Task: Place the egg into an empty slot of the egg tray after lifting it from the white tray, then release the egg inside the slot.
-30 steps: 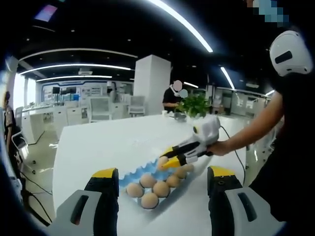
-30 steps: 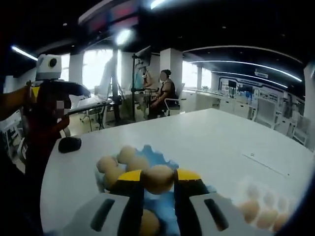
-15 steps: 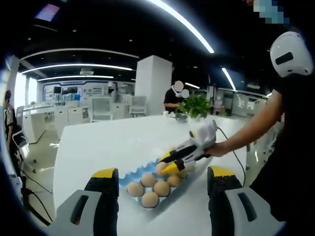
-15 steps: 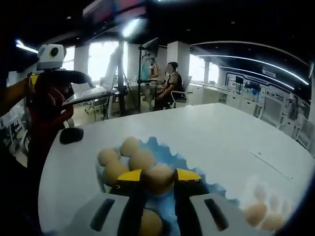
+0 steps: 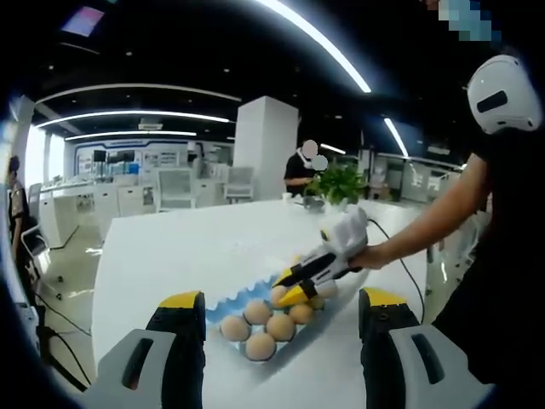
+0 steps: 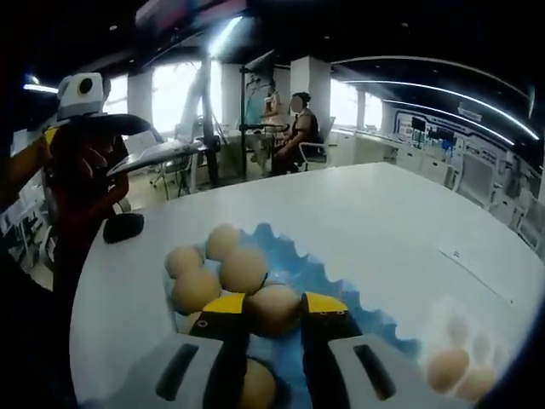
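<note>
The egg (image 6: 272, 308) sits clamped between the yellow-tipped jaws of the right gripper (image 6: 272, 313), low over the blue egg tray (image 6: 341, 294) and just beside the eggs already seated there; whether it touches the tray cannot be told. In the left gripper view that same right gripper (image 5: 294, 285) reaches in from the right, held by a person's hand (image 5: 368, 254), its tips at the far end of the egg tray (image 5: 223, 303) among the eggs. The left gripper (image 5: 281, 341) hangs above the white worktop (image 5: 170, 256) with its jaws wide apart and nothing between them. At the lower right of the right gripper view, more eggs lie in the white tray (image 6: 456, 362), blurred, beside the blue one. A dark computer mouse (image 6: 123, 227) rests on the worktop's far left edge
</note>
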Motion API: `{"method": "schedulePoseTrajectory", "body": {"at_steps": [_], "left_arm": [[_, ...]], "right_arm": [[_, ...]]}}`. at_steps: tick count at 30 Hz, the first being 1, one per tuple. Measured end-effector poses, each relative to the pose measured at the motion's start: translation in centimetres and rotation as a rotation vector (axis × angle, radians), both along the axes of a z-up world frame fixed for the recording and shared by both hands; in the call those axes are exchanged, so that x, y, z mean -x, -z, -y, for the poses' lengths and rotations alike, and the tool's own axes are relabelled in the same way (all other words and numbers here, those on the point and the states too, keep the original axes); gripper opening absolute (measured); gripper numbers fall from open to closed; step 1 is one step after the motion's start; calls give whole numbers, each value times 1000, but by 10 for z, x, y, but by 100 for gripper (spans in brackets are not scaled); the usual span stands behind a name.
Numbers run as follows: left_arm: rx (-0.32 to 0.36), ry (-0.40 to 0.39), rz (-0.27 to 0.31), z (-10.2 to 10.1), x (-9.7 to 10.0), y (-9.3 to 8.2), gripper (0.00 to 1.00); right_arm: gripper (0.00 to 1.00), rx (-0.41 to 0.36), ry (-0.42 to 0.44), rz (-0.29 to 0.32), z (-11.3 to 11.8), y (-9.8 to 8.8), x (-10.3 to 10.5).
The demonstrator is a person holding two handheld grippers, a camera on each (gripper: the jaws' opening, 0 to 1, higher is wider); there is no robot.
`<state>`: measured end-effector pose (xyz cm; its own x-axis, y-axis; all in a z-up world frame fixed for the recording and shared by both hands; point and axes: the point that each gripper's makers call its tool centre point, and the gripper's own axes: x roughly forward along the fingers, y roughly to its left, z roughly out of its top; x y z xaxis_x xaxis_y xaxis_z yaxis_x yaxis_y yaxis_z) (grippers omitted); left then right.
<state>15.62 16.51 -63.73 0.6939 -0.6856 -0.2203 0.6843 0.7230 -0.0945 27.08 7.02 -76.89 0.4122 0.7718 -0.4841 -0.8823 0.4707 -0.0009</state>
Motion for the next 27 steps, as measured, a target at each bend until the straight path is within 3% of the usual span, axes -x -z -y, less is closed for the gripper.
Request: {"method": "schedulePoseTrajectory", "body": {"at_steps": [7,16,21,27], "left_arm": [[-1,-1,3,-1,-1,-1,74],[-4,4,4,1,-2,-1,74],[-2,4,5,1,-3,-2,74],[-6,8,5,1,-3,-1,74]], "right_arm": [[24,-7,4,-65,-1,5,-1],[25,-24,-16,-62,1,5,-1],[33,-56,6,-62,6,3,-3],[34,-75,0,-61,4,2,0]]}}
